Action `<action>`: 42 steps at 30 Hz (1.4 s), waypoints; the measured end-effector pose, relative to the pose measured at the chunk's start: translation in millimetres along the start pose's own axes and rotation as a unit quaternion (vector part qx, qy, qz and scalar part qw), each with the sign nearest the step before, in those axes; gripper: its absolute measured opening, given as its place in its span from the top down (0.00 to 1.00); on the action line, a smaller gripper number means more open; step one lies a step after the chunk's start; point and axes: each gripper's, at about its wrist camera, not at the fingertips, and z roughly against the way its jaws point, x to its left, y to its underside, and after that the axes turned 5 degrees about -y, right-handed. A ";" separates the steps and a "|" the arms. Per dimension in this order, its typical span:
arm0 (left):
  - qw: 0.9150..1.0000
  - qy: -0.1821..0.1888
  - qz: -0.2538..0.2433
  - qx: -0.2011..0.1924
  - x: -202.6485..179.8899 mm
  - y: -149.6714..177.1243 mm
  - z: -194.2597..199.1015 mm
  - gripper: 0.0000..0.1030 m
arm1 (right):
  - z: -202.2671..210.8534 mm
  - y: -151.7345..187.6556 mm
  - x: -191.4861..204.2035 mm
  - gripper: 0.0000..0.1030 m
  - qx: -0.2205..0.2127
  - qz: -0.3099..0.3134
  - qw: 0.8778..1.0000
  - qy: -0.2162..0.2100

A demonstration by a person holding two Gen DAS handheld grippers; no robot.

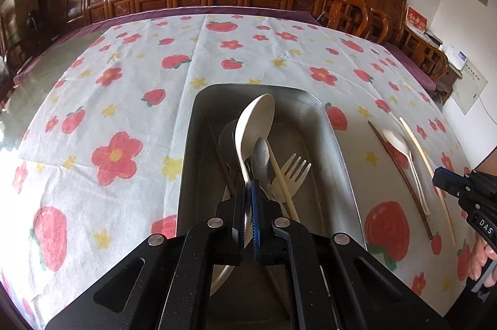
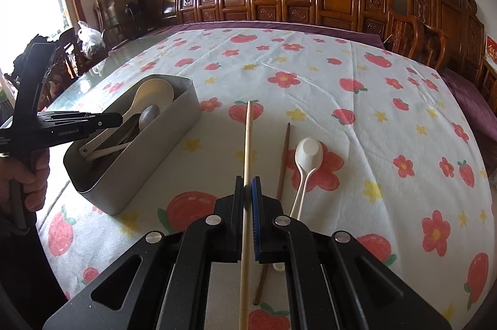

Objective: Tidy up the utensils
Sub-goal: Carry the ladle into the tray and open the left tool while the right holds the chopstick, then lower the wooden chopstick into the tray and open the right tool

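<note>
Left tool (image 1: 247,190) pressed together on the handle of the large pale spoon (image 1: 253,125), bowl tilted up over the metal tray (image 1: 337,149). Right tool (image 2: 248,185) nipped shut around the light chopstick (image 2: 247,143); whether lifted or flat on the flowered cloth (image 2: 341,66), cannot tell.

Already inside the tray: metal spoon (image 1: 262,156), pale fork (image 1: 293,171), another light chopstick (image 1: 281,181), a dark stick along the left wall, more beneath, too tangled to sort.

Outside on the counter, just beside the tray's right wall: dark chopstick (image 2: 284,156) and small white spoon (image 2: 307,156), lying side by side, close but apparently not touching.

Judged well past halfway. Left to do: release of the big spoon, then three pieces over to the tray, starting likely with the chopstick in the right tool.
</note>
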 end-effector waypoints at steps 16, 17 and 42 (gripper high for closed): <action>1.000 0.007 -0.012 0.008 -9.9 2.1 0.6 0.97 | 5.0 0.8 11.3 0.94 -0.007 0.006 1.000 -0.006; 1.000 0.003 -0.015 0.003 -10.7 1.7 3.1 0.97 | 5.9 0.4 11.9 0.94 -0.008 0.005 1.000 -0.007; 0.999 -0.023 -0.027 -0.034 29.2 -7.0 34.1 0.97 | -7.3 -50.7 85.4 0.94 -0.037 -0.003 0.998 -0.050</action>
